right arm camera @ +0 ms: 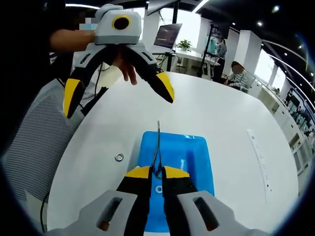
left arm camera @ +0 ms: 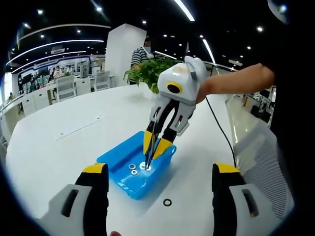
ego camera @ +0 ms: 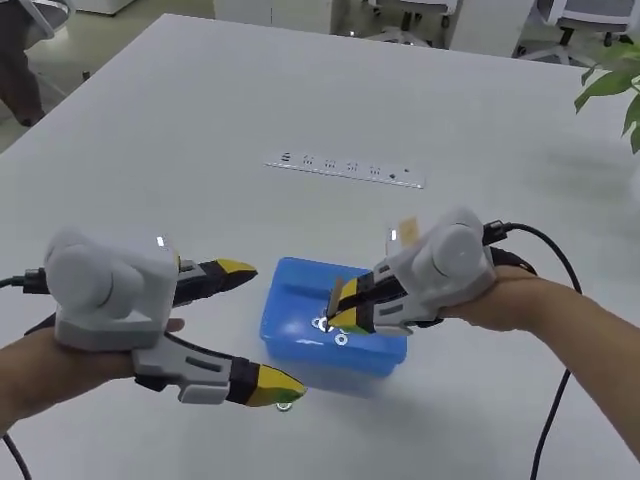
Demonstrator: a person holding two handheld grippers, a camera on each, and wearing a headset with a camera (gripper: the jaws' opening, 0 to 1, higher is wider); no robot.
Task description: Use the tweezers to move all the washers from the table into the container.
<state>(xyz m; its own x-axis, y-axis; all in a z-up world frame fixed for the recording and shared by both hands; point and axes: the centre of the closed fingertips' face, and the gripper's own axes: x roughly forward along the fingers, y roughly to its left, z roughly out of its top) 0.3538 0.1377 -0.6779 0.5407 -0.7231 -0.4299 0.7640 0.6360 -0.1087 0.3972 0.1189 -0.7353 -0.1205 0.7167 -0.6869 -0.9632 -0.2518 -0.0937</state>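
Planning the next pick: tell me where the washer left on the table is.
In the left gripper view, the washer lies on the table beside the blue container, ahead of the left gripper.

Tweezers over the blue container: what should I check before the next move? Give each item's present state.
1. Right gripper shut on the tweezers: ok.
2. Tweezer tips inside the container: ok.
3. Washer released from the tips: cannot tell; one washer sits right at them.
4. Washers in the container: ok, a few lie on its floor.
5. All washers off the table: not ok; one washer lies beside the container.
6. Left gripper open and holding nothing: ok.
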